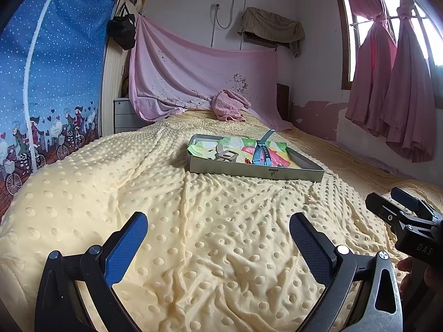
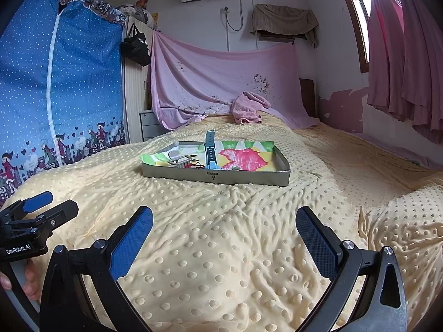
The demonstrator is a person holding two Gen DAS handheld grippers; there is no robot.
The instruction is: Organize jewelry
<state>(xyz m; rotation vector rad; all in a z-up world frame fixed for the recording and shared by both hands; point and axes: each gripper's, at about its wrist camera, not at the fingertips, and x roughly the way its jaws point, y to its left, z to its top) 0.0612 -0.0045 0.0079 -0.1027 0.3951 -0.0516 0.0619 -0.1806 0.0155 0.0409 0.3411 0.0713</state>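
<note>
A shallow grey tray point(image 1: 293, 173) point(image 2: 249, 179) lined with a colourful cloth lies on the bed. In it are a blue watch band point(image 1: 261, 149) point(image 2: 210, 149), a silver clip-like piece point(image 1: 225, 155) point(image 2: 178, 161) and a small red item point(image 1: 247, 161) point(image 2: 191, 166). My left gripper point(image 1: 218, 244) point(image 2: 47, 206) hovers over the yellow blanket short of the tray, open and holding nothing. My right gripper point(image 2: 224, 242) point(image 1: 393, 202) is beside it to the right, also open and holding nothing.
A dotted yellow blanket point(image 1: 193, 221) covers the bed. A pink towel point(image 1: 229, 105) lies near the headboard under a draped pink sheet point(image 2: 221, 77). A blue fabric wardrobe point(image 1: 52, 83) stands to the left, pink curtains point(image 2: 407, 55) to the right. A hand point(image 2: 29, 279) grips the left handle.
</note>
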